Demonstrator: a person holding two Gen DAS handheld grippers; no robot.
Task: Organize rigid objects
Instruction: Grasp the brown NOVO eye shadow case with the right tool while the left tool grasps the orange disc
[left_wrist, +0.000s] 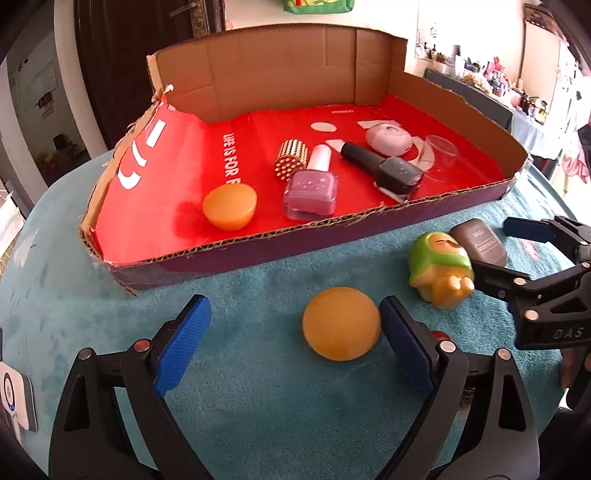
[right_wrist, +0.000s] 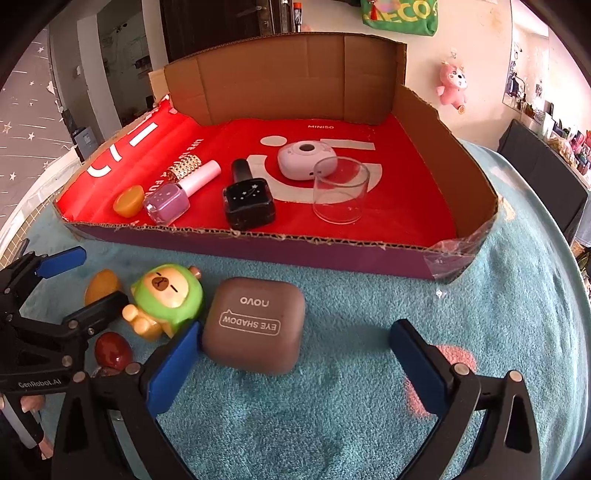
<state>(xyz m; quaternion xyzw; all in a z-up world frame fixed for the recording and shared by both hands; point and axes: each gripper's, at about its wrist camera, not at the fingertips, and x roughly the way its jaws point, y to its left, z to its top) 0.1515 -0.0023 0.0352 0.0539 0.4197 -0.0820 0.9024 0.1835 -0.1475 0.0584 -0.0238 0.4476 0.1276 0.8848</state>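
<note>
Leftmost, the left gripper (left_wrist: 295, 343) gapes wide around an orange dome (left_wrist: 340, 323) on the teal towel (left_wrist: 258, 406), gripping nothing. Beside it lies the green capybara toy (right_wrist: 168, 297), then the eye-shadow case (right_wrist: 255, 325) touching the wide-open, empty right gripper (right_wrist: 295, 360). Behind, the cardboard tray (right_wrist: 332, 251) holds bottles.

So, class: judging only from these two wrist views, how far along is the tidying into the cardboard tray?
Done: the cardboard tray already holds an orange half-sphere, two polish bottles, a studded tube, a lilac case and a clear cup. In hand: nothing; the left tongs are open around the orange ball, the right tongs open beside the eye shadow case. Left: those, the green toy and a red piece.
</note>
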